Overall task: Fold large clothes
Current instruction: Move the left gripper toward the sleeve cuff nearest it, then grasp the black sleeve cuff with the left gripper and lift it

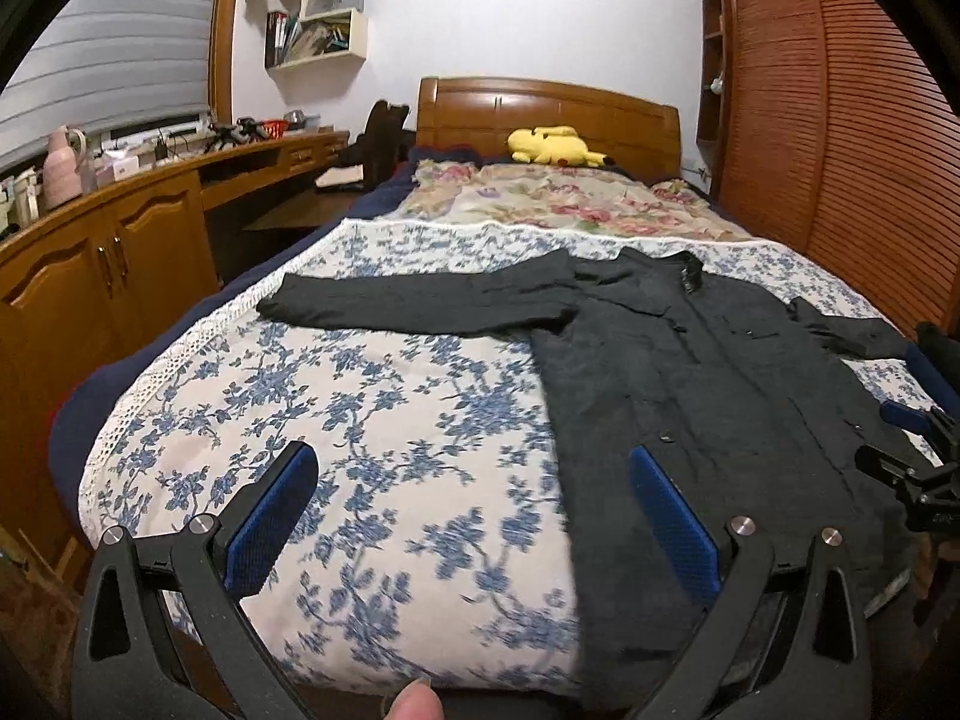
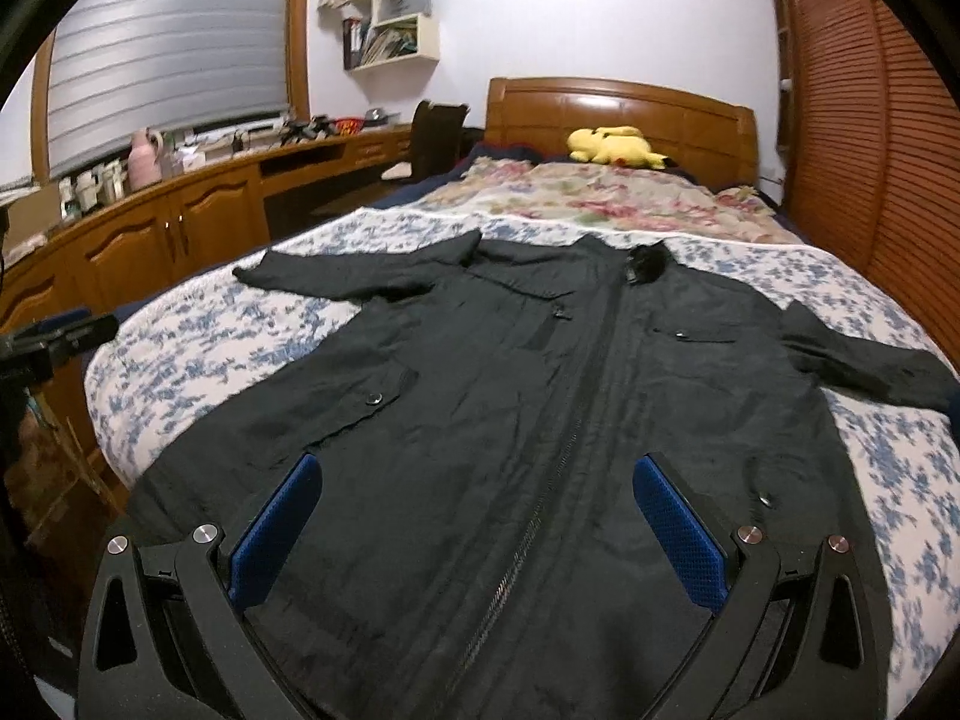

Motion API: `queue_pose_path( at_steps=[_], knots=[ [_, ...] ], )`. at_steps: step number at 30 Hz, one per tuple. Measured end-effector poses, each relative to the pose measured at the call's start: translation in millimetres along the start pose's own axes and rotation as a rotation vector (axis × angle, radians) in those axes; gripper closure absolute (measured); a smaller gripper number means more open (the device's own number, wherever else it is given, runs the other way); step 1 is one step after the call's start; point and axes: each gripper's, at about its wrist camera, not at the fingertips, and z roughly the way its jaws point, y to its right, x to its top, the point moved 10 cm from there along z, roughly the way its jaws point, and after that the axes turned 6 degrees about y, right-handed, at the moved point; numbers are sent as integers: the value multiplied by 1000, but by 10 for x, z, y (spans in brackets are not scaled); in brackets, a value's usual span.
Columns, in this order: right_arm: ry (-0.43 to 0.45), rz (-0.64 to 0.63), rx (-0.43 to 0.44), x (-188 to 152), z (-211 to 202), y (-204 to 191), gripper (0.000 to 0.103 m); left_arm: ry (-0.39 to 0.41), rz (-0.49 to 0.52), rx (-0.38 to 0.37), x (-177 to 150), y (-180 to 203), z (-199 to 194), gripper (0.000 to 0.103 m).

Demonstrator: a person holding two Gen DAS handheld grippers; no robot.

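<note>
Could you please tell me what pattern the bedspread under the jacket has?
The bedspread is white with a blue floral print, clearest in the left wrist view.

Black jacket (image 2: 540, 396) flat on floral bedspread (image 2: 240, 330), zipped, right claw (image 2: 477, 516) wide apart above hem

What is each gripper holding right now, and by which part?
Nothing: left gripper and right gripper are both open above the jacket.

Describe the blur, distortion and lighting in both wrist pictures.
Left wrist view: fisheye bends the wardrobe; the floral bedspread near the open left tongs is motion-smeared. Right wrist view: dark corners, curved blind; the black jacket shows little detail in dim indoor light, between the open right tongs.
</note>
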Motion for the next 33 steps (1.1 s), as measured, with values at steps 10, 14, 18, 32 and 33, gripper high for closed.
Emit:
queue_pose_path(
  at_steps=[10,14,18,32,33],
  knots=[
    [-43,-38,54,269,570,62,0,-88,28,36,9,-424,609,0],
    [-56,-67,73,310,807,-35,0,-131,-13,32,34,-598,891,0],
    [-83,-100,101,342,1050,-90,0,-170,-13,58,35,-762,1177,0],
    [-138,-75,158,139,1116,36,0,-212,-27,87,330,-1227,1984,21],
    [-143,-68,162,136,1115,54,0,-208,-39,90,358,-1266,2042,22]
  ],
)
